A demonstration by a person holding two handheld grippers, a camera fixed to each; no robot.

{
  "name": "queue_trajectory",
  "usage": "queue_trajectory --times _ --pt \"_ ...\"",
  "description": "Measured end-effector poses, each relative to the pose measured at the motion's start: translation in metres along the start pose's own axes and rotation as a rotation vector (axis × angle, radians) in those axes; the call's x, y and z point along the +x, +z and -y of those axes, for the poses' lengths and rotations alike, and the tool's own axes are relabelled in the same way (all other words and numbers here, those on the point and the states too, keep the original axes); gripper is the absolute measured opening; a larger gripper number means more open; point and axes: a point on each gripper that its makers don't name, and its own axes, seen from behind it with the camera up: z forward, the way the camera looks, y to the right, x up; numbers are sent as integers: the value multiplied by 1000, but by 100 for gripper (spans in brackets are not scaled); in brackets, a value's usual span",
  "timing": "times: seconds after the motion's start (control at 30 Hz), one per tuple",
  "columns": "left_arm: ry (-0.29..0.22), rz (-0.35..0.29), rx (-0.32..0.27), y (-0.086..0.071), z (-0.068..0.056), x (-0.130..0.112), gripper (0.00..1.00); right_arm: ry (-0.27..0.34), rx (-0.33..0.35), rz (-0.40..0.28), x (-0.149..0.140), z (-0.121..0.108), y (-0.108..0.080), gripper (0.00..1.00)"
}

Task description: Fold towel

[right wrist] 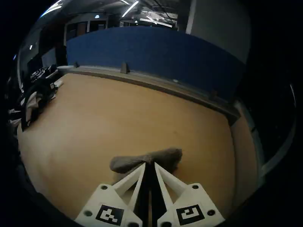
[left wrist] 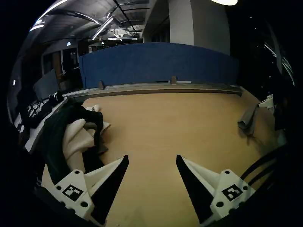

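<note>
Right gripper view shows, lower centre, the right hand-held gripper [right wrist: 150,163] clenched on the towel [right wrist: 166,155] over the surface [right wrist: 94,121]; the left hand-held gripper [left wrist: 152,156] hangs released, so spreading it flat seems next.

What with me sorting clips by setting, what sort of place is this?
Most likely an open-plan office: a long wooden desk backed by a blue partition screen, strip lights on an exposed ceiling, and what looks like a monitor on a neighbouring desk at the left.
</note>
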Motion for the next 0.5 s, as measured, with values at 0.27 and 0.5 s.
queue_trajectory --times 0.27,0.5 --pt "15 3 -9 2 -7 1 93 124 -54 66 -76 -24 -10 1" --pt "25 8 -15 1 -12 -1 93 214 -96 121 -131 -44 -15 1"
